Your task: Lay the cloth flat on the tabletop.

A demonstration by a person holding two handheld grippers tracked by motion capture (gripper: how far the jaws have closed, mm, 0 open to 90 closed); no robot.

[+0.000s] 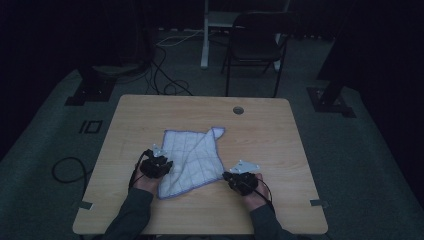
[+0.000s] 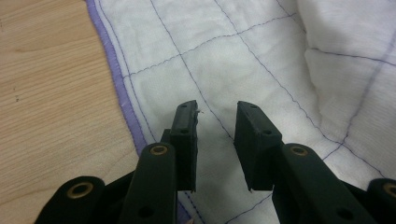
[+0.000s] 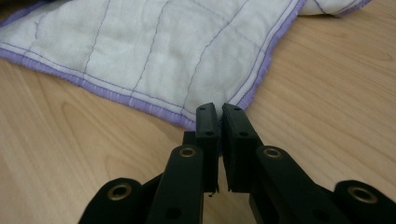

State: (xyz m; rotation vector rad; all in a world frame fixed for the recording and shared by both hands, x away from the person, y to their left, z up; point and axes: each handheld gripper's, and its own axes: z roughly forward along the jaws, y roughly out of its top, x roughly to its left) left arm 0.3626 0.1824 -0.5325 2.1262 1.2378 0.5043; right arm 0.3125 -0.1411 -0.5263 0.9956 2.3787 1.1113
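Note:
A white quilted cloth (image 1: 192, 157) with purple stitching and a purple hem lies partly folded on the wooden table (image 1: 150, 110). My left gripper (image 1: 155, 165) rests over the cloth's left side. In the left gripper view its jaws (image 2: 215, 116) stand open above the cloth (image 2: 224, 56), just inside the hem, with the pads apart and pressing nothing. My right gripper (image 1: 227, 176) is at the cloth's near right corner. In the right gripper view its jaws (image 3: 218, 112) are shut, and the corner of the cloth (image 3: 154, 51) runs in between the tips.
A round cable hole (image 1: 238, 110) sits near the table's far edge. Behind the table stand a dark folding chair (image 1: 255, 42) and a white stand (image 1: 205, 35). Cables (image 1: 67, 167) loop on the grey floor at the left.

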